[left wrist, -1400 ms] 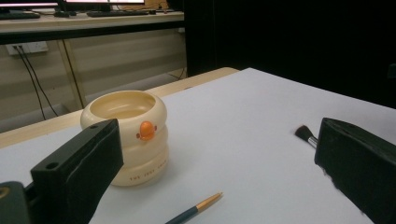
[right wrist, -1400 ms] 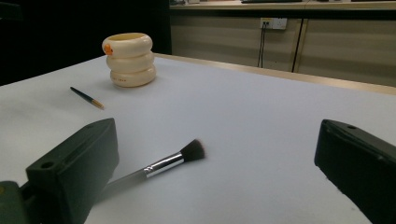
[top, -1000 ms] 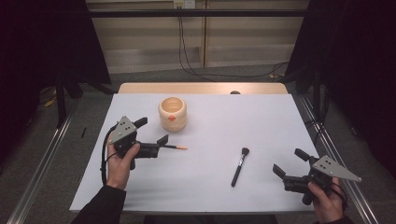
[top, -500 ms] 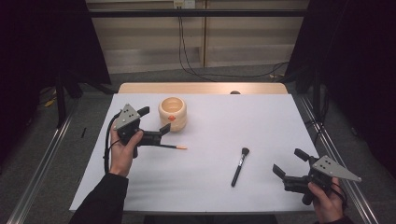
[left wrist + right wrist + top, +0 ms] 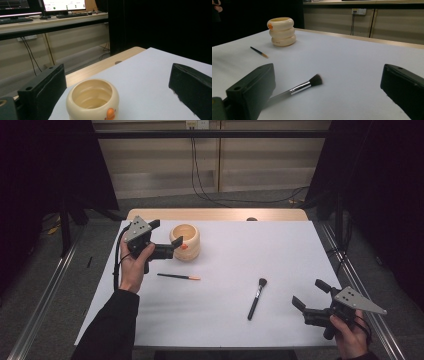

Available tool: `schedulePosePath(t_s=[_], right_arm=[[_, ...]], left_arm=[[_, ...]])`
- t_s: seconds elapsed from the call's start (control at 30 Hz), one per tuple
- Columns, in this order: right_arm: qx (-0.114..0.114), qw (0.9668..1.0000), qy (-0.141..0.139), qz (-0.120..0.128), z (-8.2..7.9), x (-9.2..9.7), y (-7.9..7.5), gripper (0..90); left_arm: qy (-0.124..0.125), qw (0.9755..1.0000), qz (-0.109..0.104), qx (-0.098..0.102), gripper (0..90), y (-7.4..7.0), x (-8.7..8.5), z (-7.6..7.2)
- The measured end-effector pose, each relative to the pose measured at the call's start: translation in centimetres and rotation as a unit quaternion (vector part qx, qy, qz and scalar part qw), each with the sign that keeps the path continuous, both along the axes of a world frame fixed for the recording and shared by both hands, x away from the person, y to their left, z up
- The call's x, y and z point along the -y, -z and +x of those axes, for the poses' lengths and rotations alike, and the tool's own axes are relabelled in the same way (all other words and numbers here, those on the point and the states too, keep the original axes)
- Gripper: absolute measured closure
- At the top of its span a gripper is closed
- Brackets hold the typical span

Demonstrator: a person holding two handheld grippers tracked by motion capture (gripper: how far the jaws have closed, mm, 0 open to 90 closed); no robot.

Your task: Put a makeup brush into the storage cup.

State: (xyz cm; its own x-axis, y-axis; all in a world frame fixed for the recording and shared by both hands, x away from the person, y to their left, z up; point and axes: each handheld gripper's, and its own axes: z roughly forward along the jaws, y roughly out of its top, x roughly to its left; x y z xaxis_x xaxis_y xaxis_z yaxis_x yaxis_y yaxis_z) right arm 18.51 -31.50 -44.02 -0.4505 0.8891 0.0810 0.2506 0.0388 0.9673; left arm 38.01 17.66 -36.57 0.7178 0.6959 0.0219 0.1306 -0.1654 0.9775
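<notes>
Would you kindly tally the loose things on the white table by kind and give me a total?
Cream ribbed cup with an orange spot: 1
Black-handled brushes: 2, a thin one with an orange tip and a fluffy makeup brush
Total: 3

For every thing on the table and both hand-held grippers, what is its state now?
Cream holder: upright, looks empty.
Thin pencil brush: lying flat, untouched.
Makeup brush: lying flat, untouched.
Left hand-held gripper: open, raised beside the holder.
Right hand-held gripper: open, holding nothing.
</notes>
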Motion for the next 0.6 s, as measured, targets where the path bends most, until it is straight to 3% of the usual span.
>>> schedulePosePath(t_s=[0.13,0.4,0.57,0.6], right_arm=[[0.000,1.0000,-0.001,0.000,0.0,0.0,0.0,0.0],[-0.003,1.0000,0.001,0.001,0.0,0.0,0.0,0.0],[-0.001,1.0000,0.001,-0.002,0.0,0.0,0.0,0.0],[-0.002,1.0000,0.002,0.001,0.0,-0.1,0.0,0.0]], left_arm=[[-0.007,0.9999,0.009,-0.009,1.2,0.2,-0.1,0.9],[0.002,0.9989,0.038,-0.027,1.0,-0.8,-0.2,1.7],[0.010,0.9957,0.079,-0.048,1.1,-0.3,0.2,1.9],[0.010,0.9957,0.079,-0.048,1.2,-0.3,0.2,1.9]])
